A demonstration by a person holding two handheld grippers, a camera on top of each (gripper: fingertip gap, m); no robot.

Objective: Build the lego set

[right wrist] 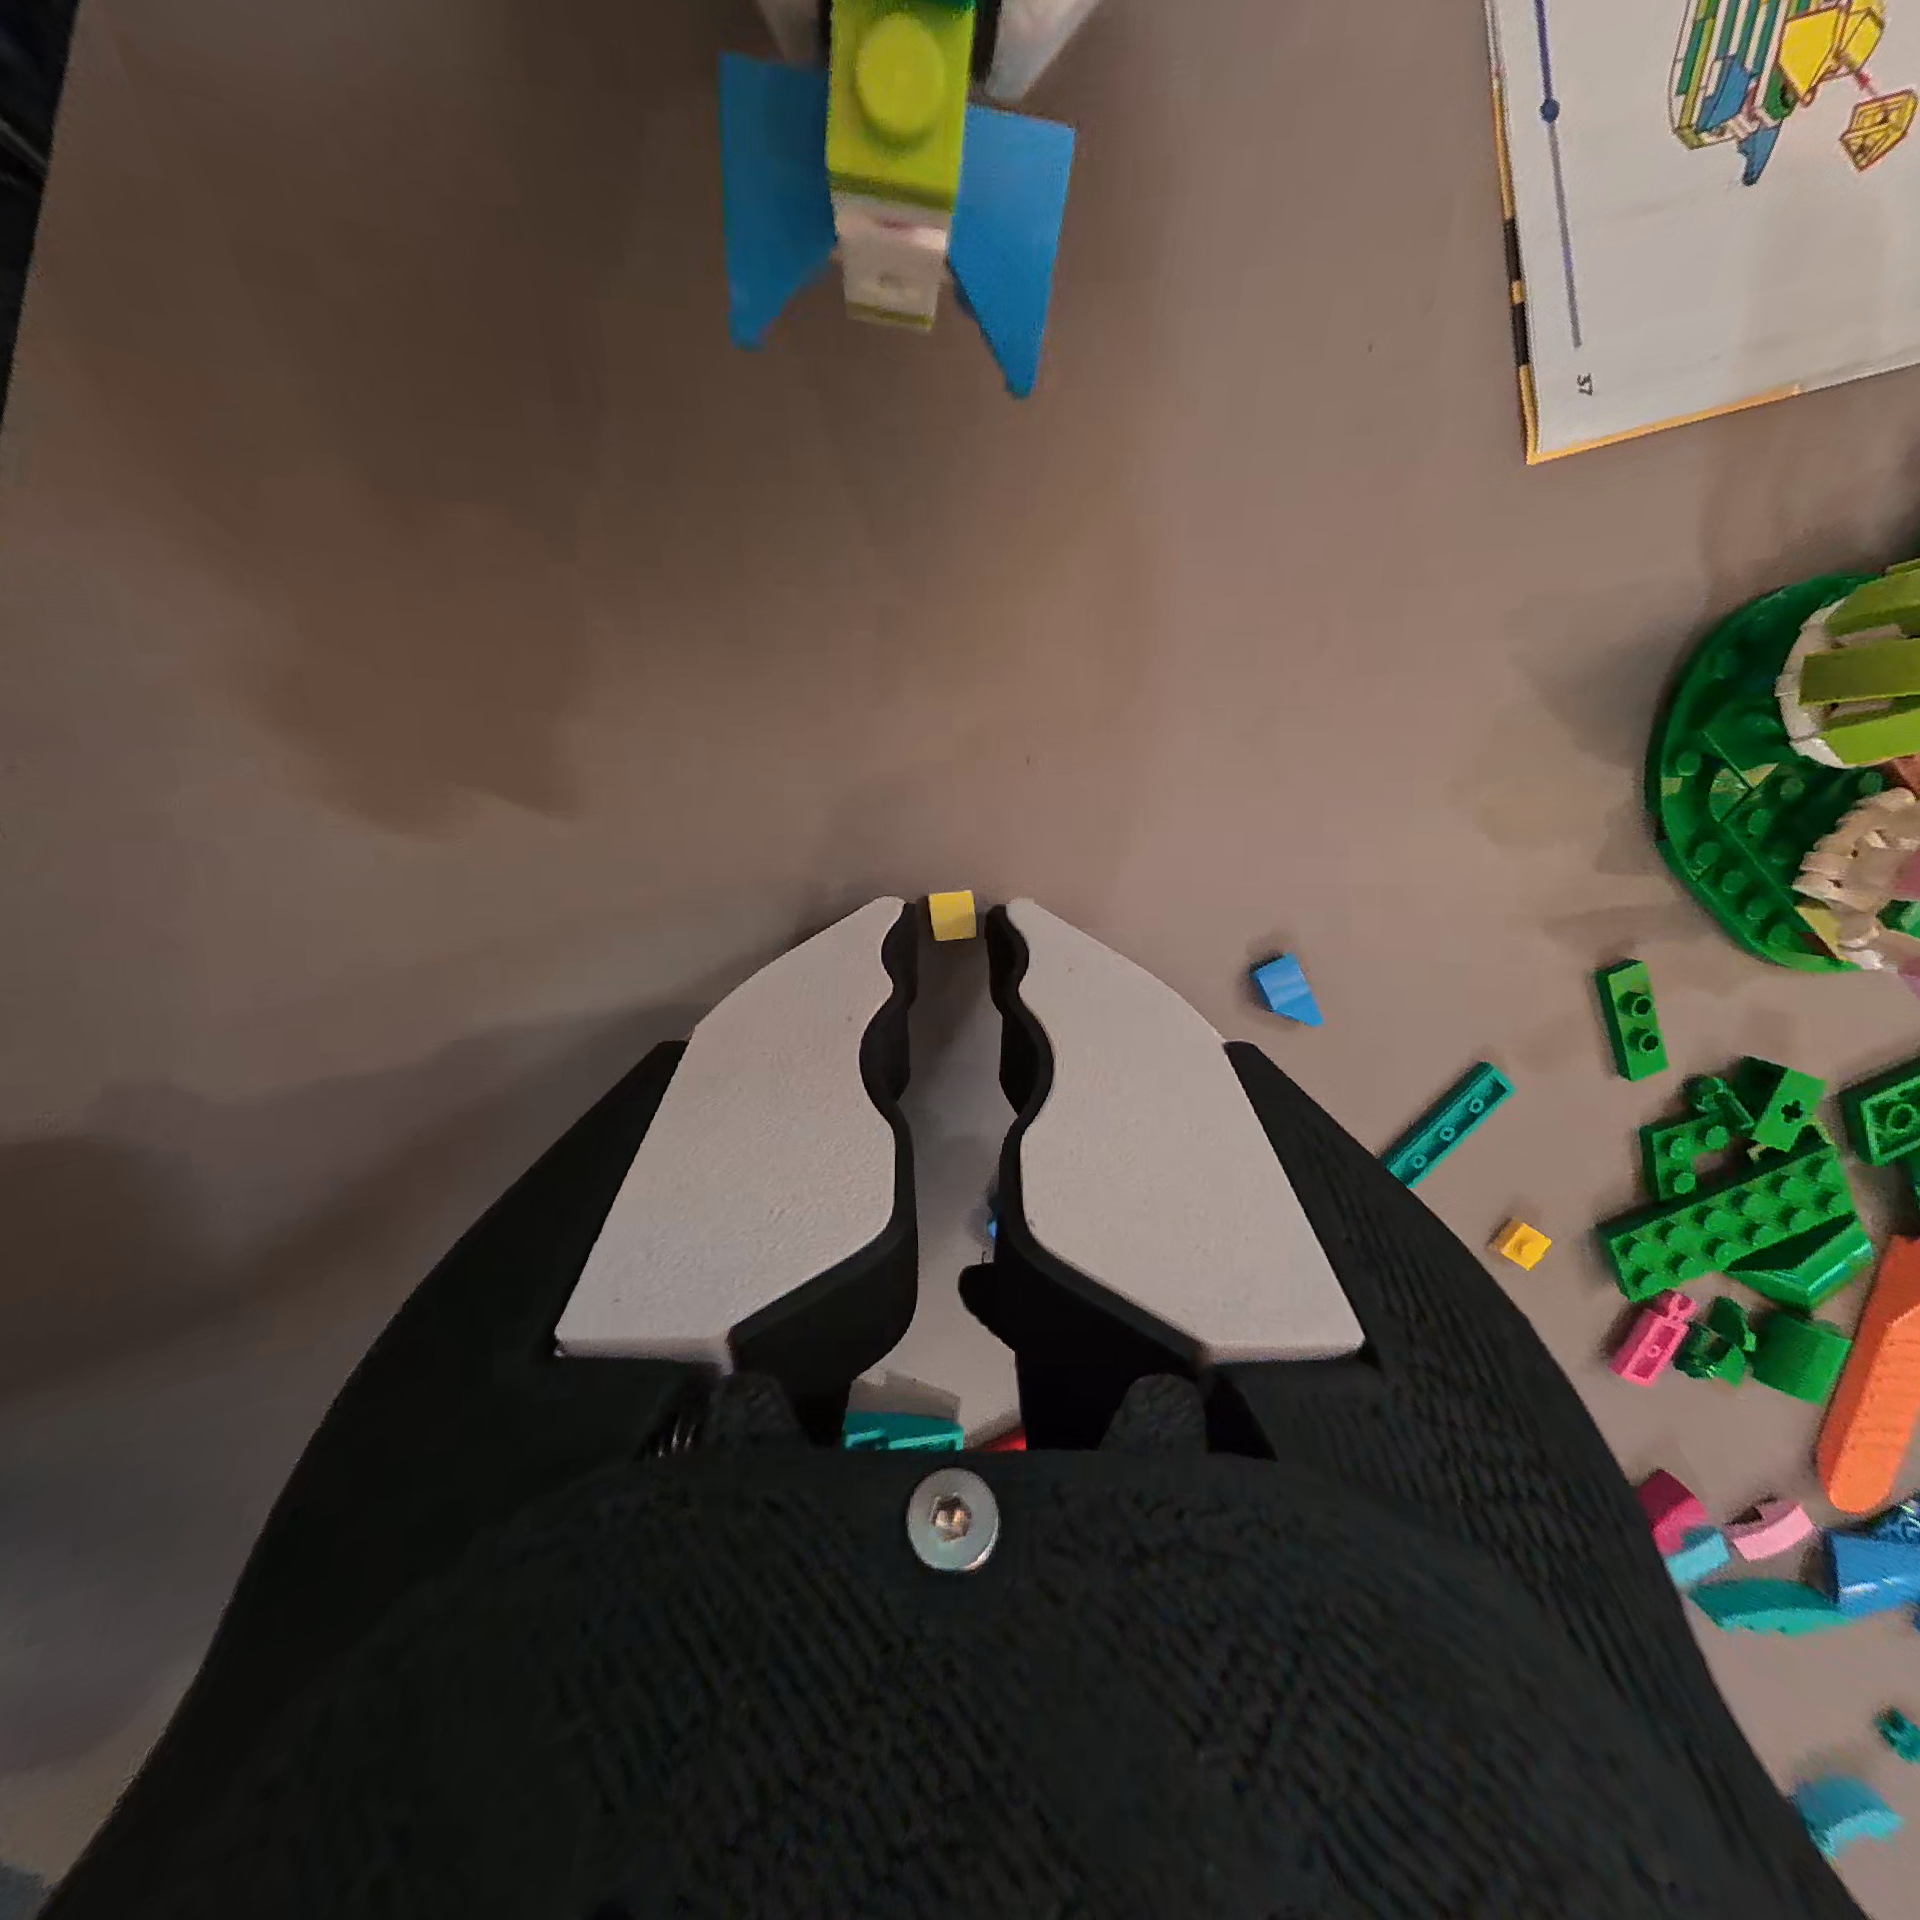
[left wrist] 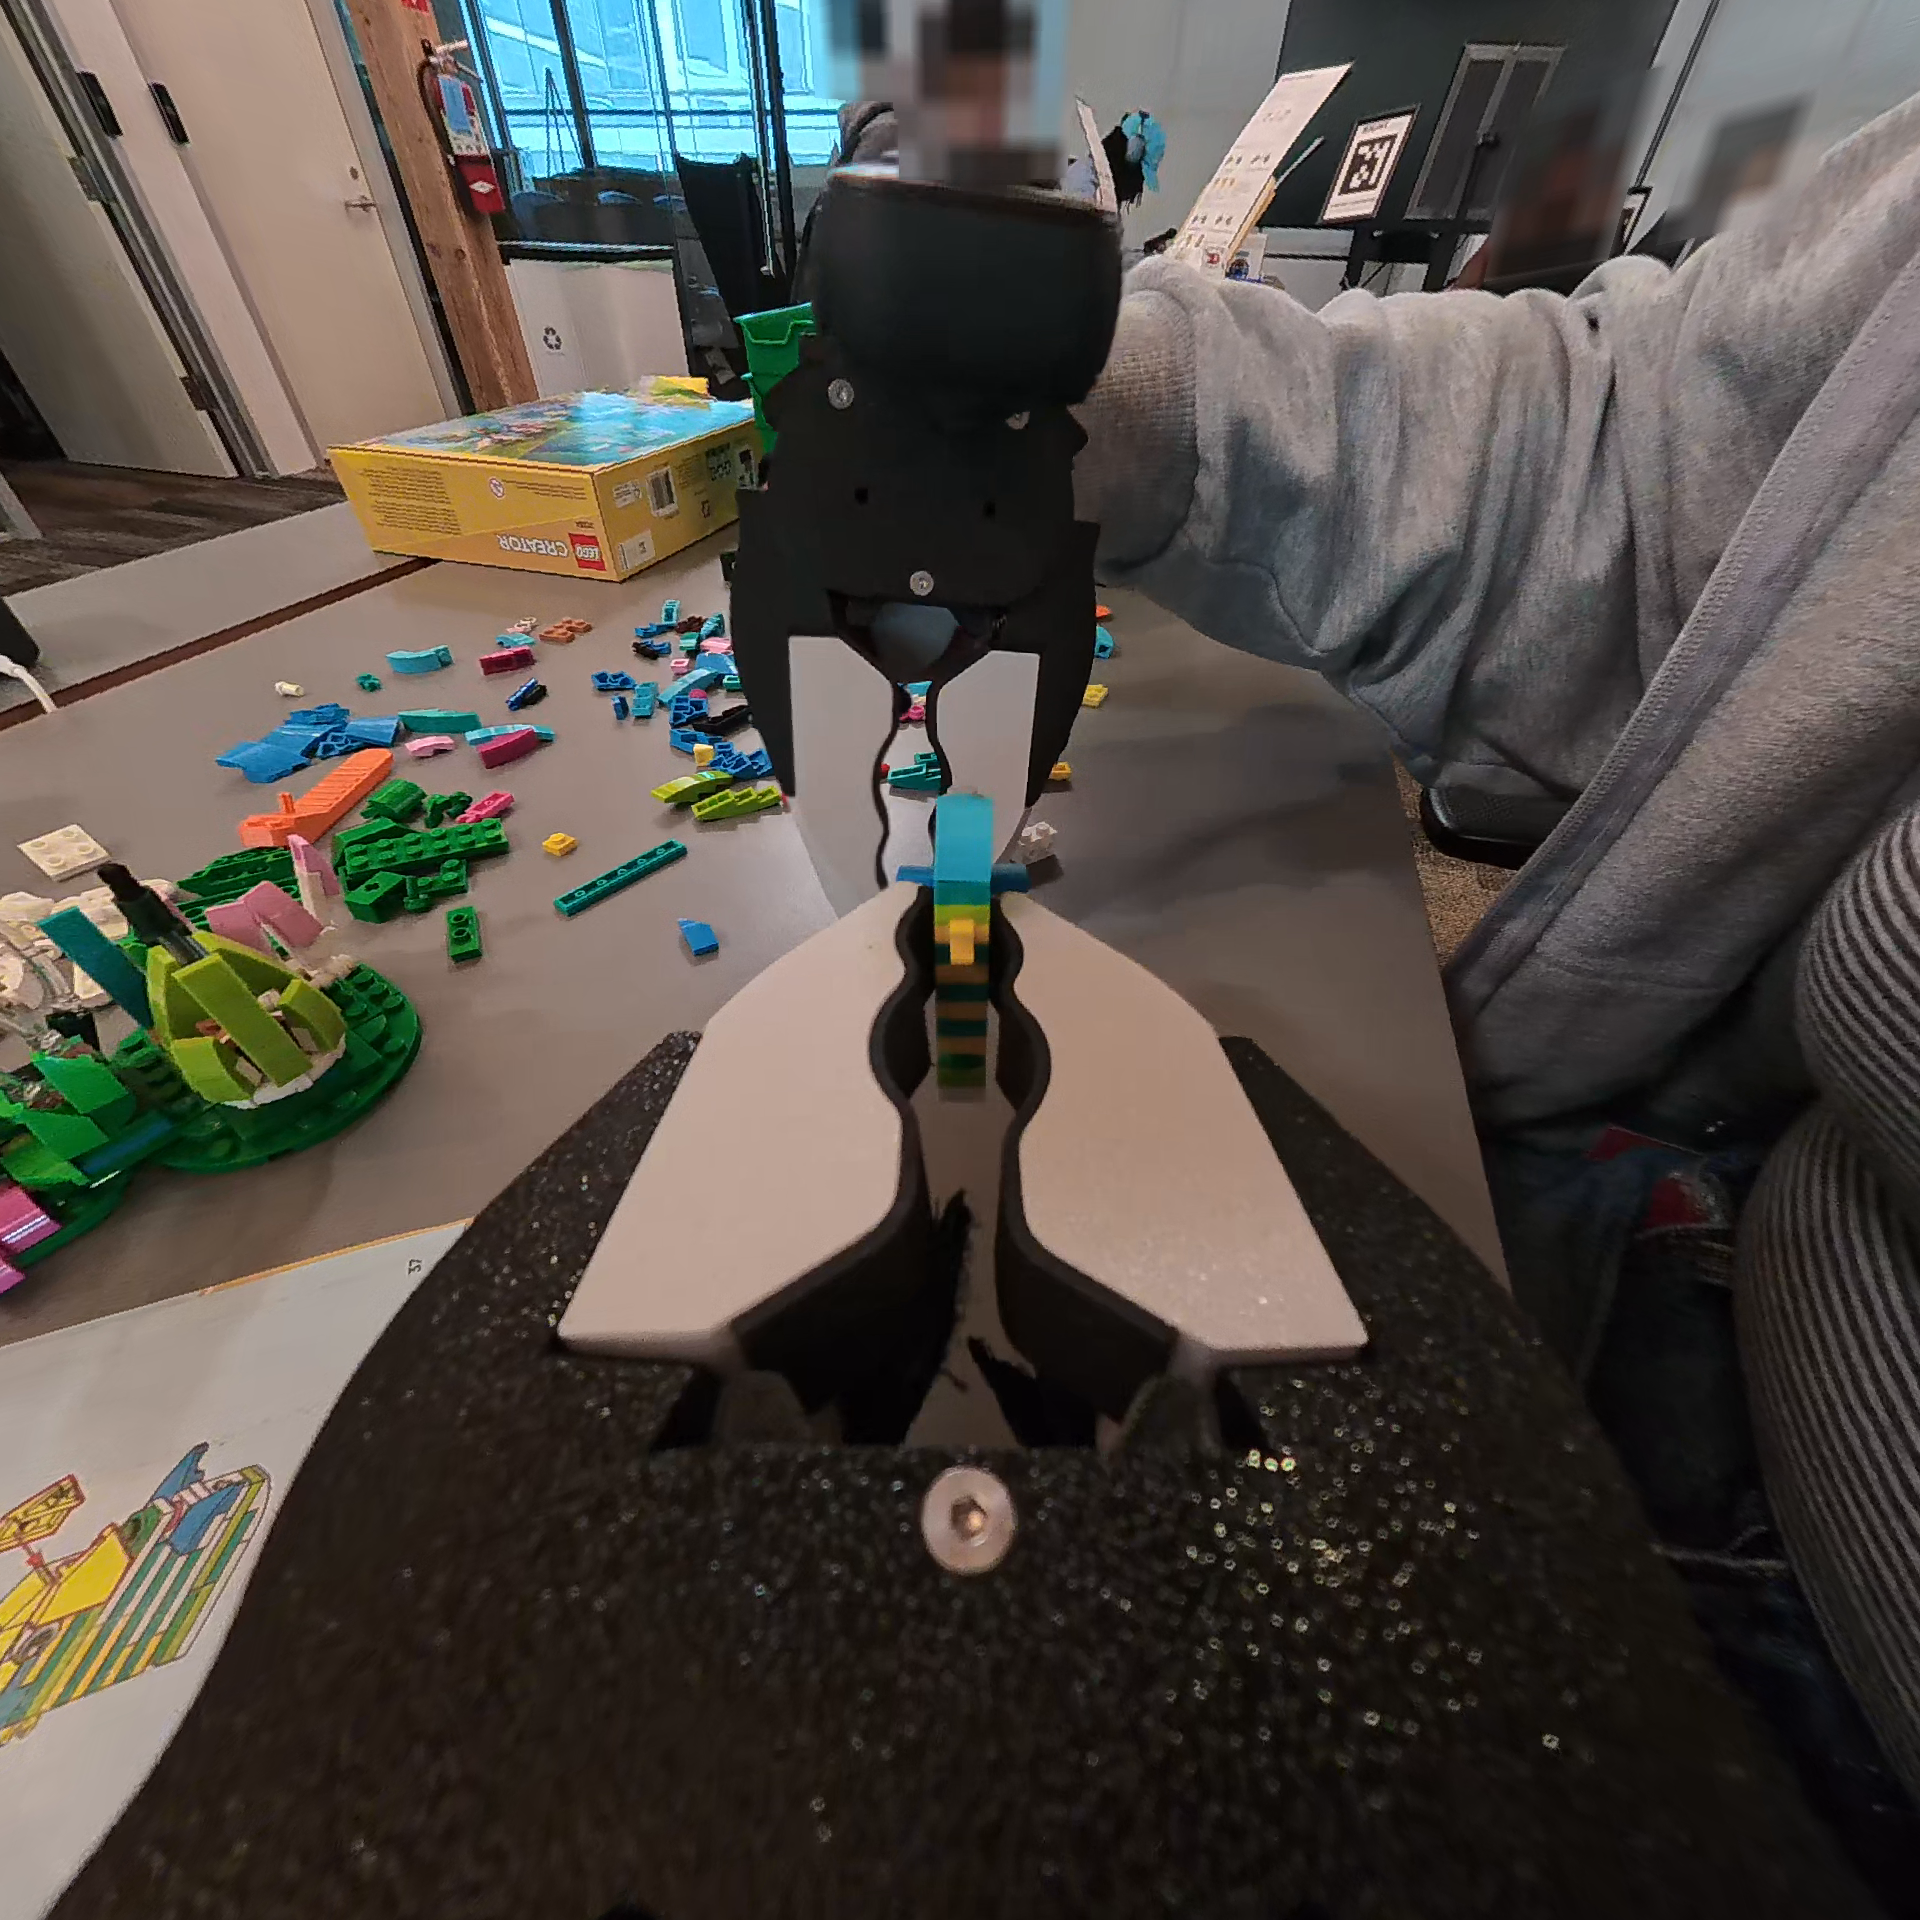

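My left gripper (left wrist: 958, 909) is shut on a small striped lego assembly (left wrist: 961, 997) of green, yellow and teal layers with blue wings, held above the grey table (left wrist: 582, 997). The assembly also shows end-on at the top of the right wrist view (right wrist: 899, 135), between the left gripper's white fingers (right wrist: 1029, 52). My right gripper (right wrist: 951, 914) is shut on a tiny yellow piece (right wrist: 951, 916) at its tips, a little apart from the assembly. In the left wrist view the right gripper (left wrist: 940, 821) points down just behind the assembly.
A round green lego model (left wrist: 260, 1039) (right wrist: 1766, 790) stands on the table beside scattered loose bricks (left wrist: 520, 748) (right wrist: 1745, 1216) and an orange separator (left wrist: 317, 795). The instruction booklet (left wrist: 125, 1507) (right wrist: 1714, 260) lies open. A yellow box (left wrist: 540, 488) sits at the back. A person's grey sleeve (left wrist: 1455, 520) is beside the right gripper. Left tips to right tips: about 11 cm.
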